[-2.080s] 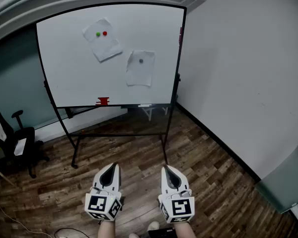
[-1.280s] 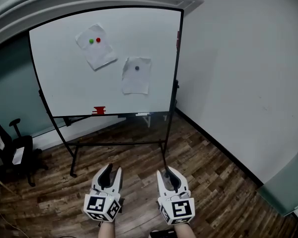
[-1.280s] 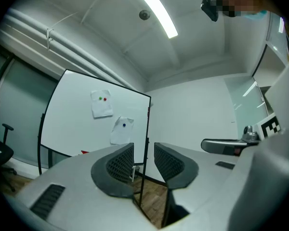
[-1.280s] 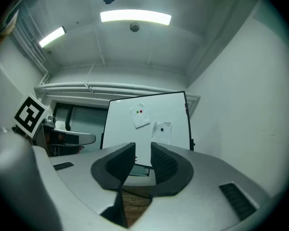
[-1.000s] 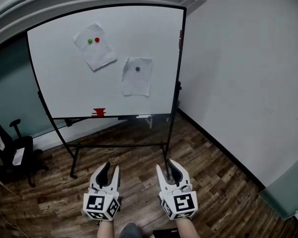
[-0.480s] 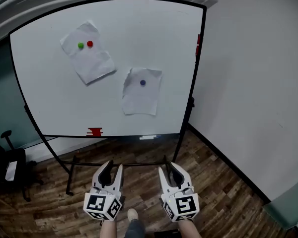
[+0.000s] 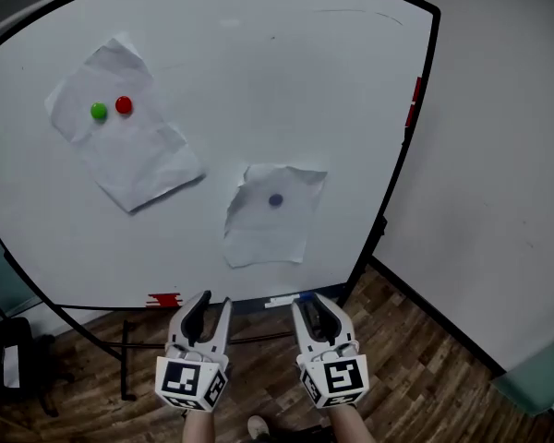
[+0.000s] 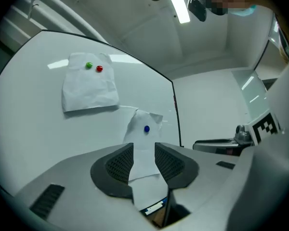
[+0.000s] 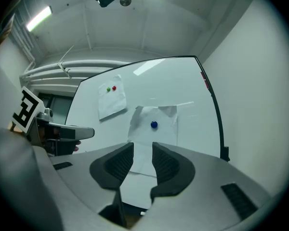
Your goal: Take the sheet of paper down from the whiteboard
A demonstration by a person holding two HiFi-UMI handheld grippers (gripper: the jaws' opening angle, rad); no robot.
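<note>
1. Two sheets of paper hang on the whiteboard [image 7: 258, 72]. The lower sheet [image 7: 268, 233] sits right of centre, pinned by one blue magnet [image 7: 275, 199] near its top, and its top corners are crumpled.
2. The upper sheet [image 7: 129, 155] hangs tilted, up and to the left and well apart from the lower one. A green magnet [image 7: 98, 111] and a red magnet [image 7: 123, 105] hold it side by side.
3. Both tools are held low, below the board's bottom edge and just beside each other. Nothing lies between them and the lower sheet.
4. The left gripper [image 7: 214, 301] has its jaws apart with nothing between them. Its own view shows the lower sheet through the gap, farther off.
5. The right gripper [image 7: 311, 301] is likewise parted and empty, with the same sheet and blue magnet in line beyond its jaws.
6. Each tool carries a cube with black-and-white square markers.
7. The ledge under the board holds a small red thing [image 7: 163, 299] at the left and a pen [image 7: 284, 299] near the middle; print on the pen is too small to read.
8. A red strip [image 7: 412, 101] sits on the board's right frame.
9. A white wall [image 7: 499, 155] stands to the right, a wood floor [image 7: 425, 377] lies below, and a dark chair [image 7: 9, 363] is at far left.
</note>
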